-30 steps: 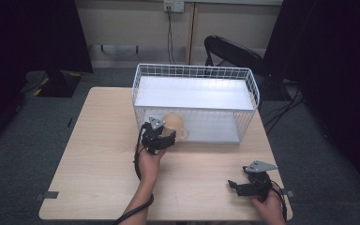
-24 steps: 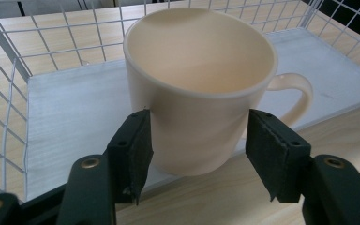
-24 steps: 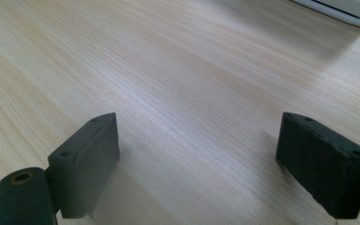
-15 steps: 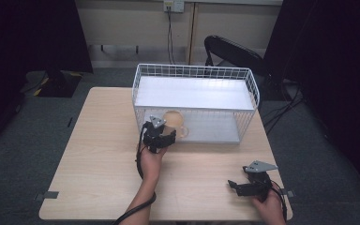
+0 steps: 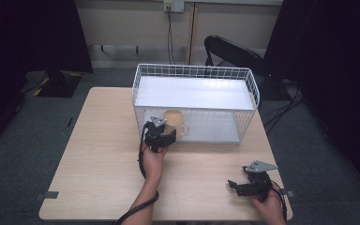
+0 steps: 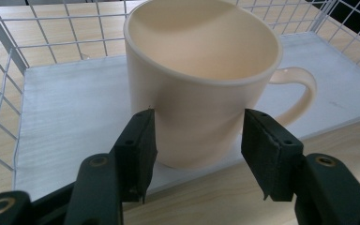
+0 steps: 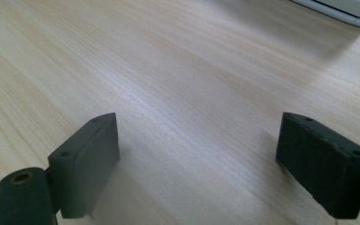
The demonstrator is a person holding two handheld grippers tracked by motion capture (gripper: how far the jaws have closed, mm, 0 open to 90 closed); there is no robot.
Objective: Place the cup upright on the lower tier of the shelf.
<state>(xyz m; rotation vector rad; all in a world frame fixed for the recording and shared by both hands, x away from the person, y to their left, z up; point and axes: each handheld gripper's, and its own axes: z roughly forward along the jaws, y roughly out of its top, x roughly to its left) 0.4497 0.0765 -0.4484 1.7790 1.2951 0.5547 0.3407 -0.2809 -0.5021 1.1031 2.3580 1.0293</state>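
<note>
So the cream mug [image 6: 201, 79] sits upright on the white floor of the wire basket [image 5: 194, 74], right at the front edge nearest the person, handle sticking out to the side. From the high view the lower part of the mug is hidden behind the left gripper [image 5: 161, 136] and the basket's front wires, so only the rim and a bit of handle come through there. In the left gripper view the jaws sit on either side of the mug's base; the one on the view's left looks like it's touching the wall, the other has a thin gap, so the mug isn't clamped, just bracketed by a fairly open gripper. The bottom of the mug is cut off by the jaws, so how it meets the floor can't be made out. No logo or writing shows on the mug. The right gripper [image 5: 251, 186] is parked low over the wooden table [image 5: 98, 154] near the person's right corner, well apart from the basket, jaws spread wide with nothing but bare wood grain between them. The person's right hand is partly cut off by the bottom edge.
</note>
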